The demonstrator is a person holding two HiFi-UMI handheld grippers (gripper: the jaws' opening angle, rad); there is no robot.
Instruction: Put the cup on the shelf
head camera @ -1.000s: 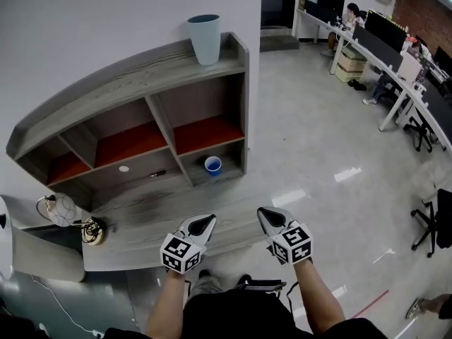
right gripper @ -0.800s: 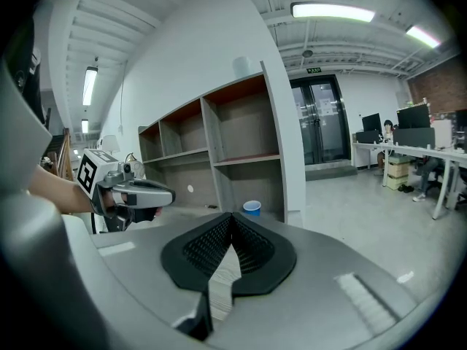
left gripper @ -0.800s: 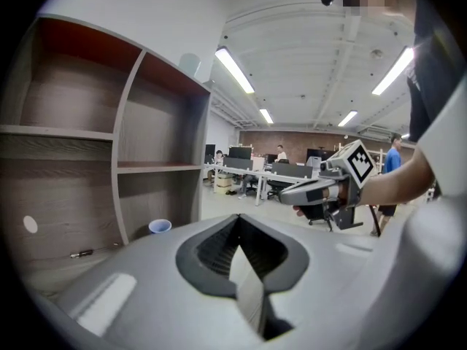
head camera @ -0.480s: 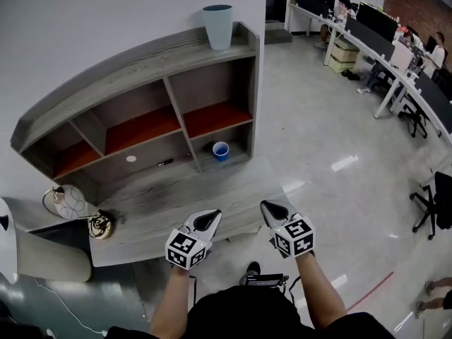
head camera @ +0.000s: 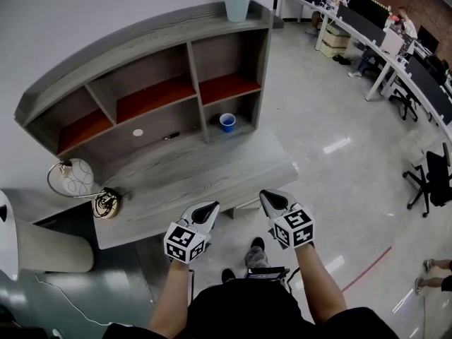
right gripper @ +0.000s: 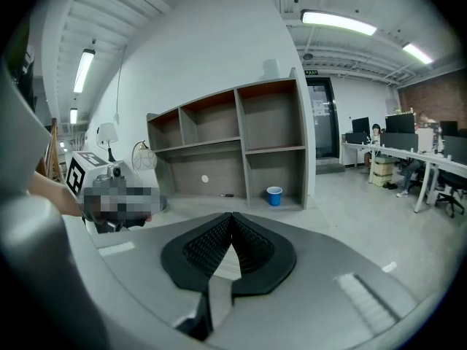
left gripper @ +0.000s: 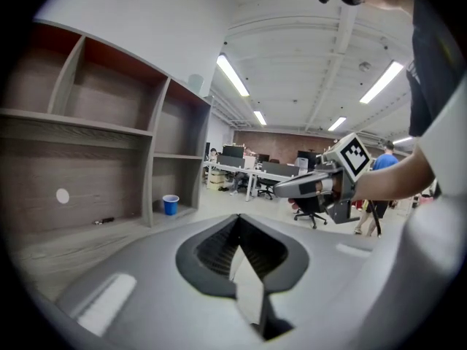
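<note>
A small blue cup [head camera: 227,122] stands upright, mouth up and long axis vertical, in the bottom right compartment of a grey shelf unit [head camera: 141,44]. The left gripper [head camera: 210,207] and right gripper [head camera: 267,197] hover well apart from it, jaws closed and empty.

The head camera sits high up and looks steeply down on the left claw [head camera: 207,209] and the right claw [head camera: 268,198], with the counter [head camera: 198,176] and the shelf [head camera: 141,39] out past their tips. Each claw carries its own camera, low and very close behind its jaws, looking out along them. The left claw's camera sees the shelf ahead on its left and the right claw off to its right. The right claw's camera faces the shelf more squarely. All three views share the shelf and the blue cup [head camera: 227,122] in it.
</note>
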